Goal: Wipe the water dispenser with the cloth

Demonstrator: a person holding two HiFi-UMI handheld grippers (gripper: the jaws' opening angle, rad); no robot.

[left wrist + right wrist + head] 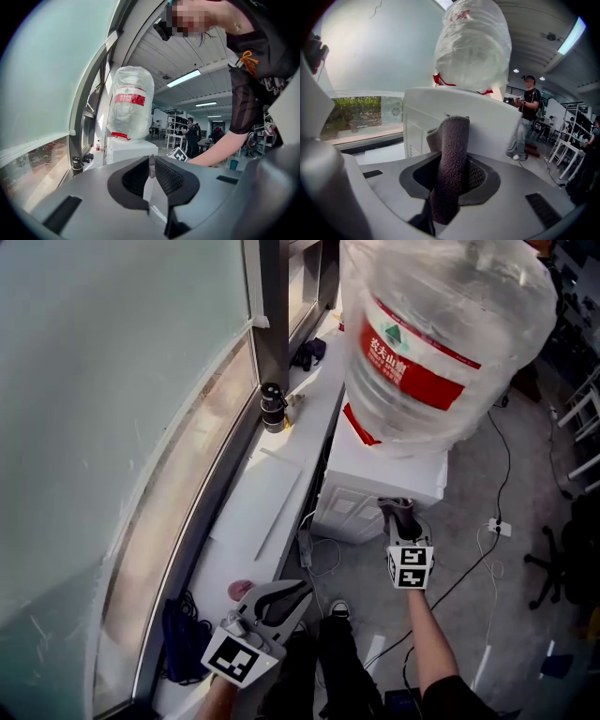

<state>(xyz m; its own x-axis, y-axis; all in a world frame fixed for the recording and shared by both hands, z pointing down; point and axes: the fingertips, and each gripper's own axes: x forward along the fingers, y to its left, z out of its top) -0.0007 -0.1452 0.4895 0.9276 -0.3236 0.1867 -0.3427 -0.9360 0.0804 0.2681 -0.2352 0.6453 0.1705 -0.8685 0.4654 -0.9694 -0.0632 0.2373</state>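
The water dispenser (384,479) is a white cabinet with a large plastic-wrapped bottle (441,334) on top, standing beside the window ledge. My right gripper (405,529) is shut on a dark grey cloth (397,509) and holds it at the dispenser's near top edge. In the right gripper view the cloth (452,140) stands up between the jaws of the right gripper (454,174), right in front of the dispenser (487,117). My left gripper (286,594) hangs low by the ledge, away from the dispenser. In the left gripper view the left gripper (150,164) is shut with nothing in it.
A white window ledge (253,512) runs along the glass on the left, with a small black canister (272,407) and a dark bundle (307,352) on it. Cables and a socket strip (497,526) lie on the floor right of the dispenser. A person (528,117) stands farther off.
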